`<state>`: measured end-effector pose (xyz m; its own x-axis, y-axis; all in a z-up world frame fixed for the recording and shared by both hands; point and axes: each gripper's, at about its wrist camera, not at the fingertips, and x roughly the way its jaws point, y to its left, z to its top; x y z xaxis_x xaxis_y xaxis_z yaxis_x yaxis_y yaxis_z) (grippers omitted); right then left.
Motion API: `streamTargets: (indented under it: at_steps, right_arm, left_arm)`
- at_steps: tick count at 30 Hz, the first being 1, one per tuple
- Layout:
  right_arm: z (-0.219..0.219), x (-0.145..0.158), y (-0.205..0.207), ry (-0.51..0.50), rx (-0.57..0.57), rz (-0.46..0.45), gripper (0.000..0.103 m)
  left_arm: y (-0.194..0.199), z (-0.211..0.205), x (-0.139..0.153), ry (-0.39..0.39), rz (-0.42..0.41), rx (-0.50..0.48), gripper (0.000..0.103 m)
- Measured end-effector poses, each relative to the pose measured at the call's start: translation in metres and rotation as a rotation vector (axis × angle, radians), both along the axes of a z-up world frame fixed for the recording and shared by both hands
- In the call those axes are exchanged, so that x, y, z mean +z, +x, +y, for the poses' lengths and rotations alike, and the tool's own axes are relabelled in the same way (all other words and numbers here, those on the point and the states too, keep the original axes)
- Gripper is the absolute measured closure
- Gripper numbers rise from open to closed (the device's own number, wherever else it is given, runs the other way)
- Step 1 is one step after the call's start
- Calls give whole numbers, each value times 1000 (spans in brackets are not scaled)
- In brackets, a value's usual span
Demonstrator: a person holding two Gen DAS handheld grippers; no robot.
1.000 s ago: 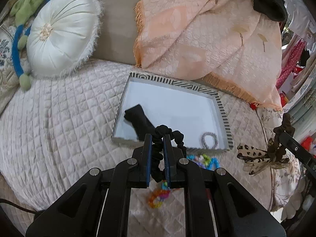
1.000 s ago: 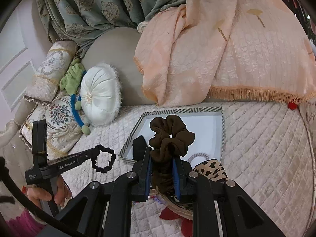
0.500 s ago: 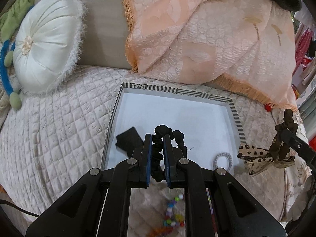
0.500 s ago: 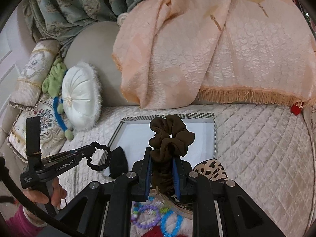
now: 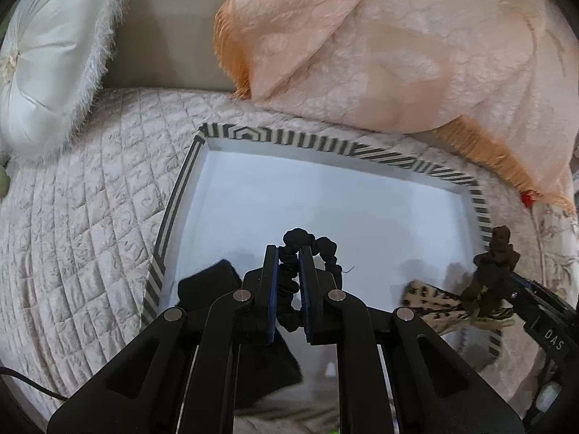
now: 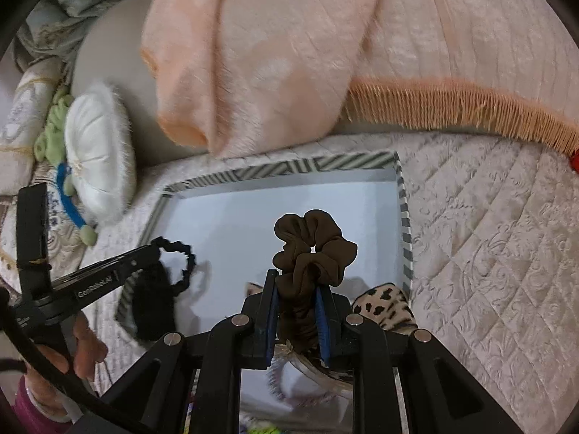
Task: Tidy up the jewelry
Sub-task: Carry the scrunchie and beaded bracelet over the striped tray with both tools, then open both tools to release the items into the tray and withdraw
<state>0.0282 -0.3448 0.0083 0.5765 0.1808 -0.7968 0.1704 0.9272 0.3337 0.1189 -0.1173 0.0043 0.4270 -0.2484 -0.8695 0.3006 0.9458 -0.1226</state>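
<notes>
A shallow tray with a striped rim (image 5: pixel 325 146) (image 6: pixel 289 168) and a white floor lies on the quilted bed. My left gripper (image 5: pixel 288 253) is shut on a thin black hair tie (image 5: pixel 327 253) (image 6: pixel 181 256) and hangs over the tray's near half. My right gripper (image 6: pixel 296 275) is shut on a brown scrunchie (image 6: pixel 315 246) (image 5: pixel 497 249), above the tray's right side. A black cloth piece (image 5: pixel 210 285) (image 6: pixel 152 303) lies in the tray's near left corner. A leopard-print scrunchie (image 5: pixel 430 298) (image 6: pixel 387 303) rests by the near right corner.
A peach fringed blanket (image 5: pixel 380 54) drapes over the bed just behind the tray. A round white cushion (image 5: pixel 47 61) sits at the far left. A person's hand (image 6: pixel 83 343) holds the left gripper's handle. Quilted bedspread (image 6: pixel 488 253) stretches to the right of the tray.
Both grippers have moved forward and down towards the tray, which looms larger now. The colourful bead bracelets seen below the fingers earlier have dropped out of sight. Both grips are unchanged.
</notes>
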Motion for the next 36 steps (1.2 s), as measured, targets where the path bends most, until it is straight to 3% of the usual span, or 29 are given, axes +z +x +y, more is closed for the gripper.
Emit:
streamTargets:
  at_steps: [8, 10, 11, 12, 13, 15, 22, 32, 36]
  right_arm:
    - [2, -24, 20, -65, 31, 64, 85]
    - [3, -21, 14, -62, 18, 44, 66]
    - [1, -18, 10, -55, 8, 32, 63]
    - [-1, -13, 5, -51, -5, 23, 63]
    - [-3, -10, 3, -52, -10, 18, 63]
    - [-1, 5, -9, -70, -3, -4, 63]
    - [22, 50, -59, -119, -6, -101, 63]
    - [69, 75, -126, -109, 1, -149, 62]
    - [82, 84, -149, -111, 7, -152, 52]
  left_arm:
    - [14, 6, -26, 44, 34, 50, 93]
    - [13, 8, -26, 35, 35, 58, 92]
    - [13, 10, -26, 29, 37, 59, 90]
    - [11, 11, -25, 31, 38, 61, 83]
    - [9, 13, -23, 35, 38, 64, 69]
    - [3, 17, -16, 21, 23, 61, 58]
    - [-39, 28, 19, 30, -57, 54, 58]
    - [-115, 58, 56, 39, -160, 77, 58]
    - [-143, 67, 66, 44, -193, 75, 58]
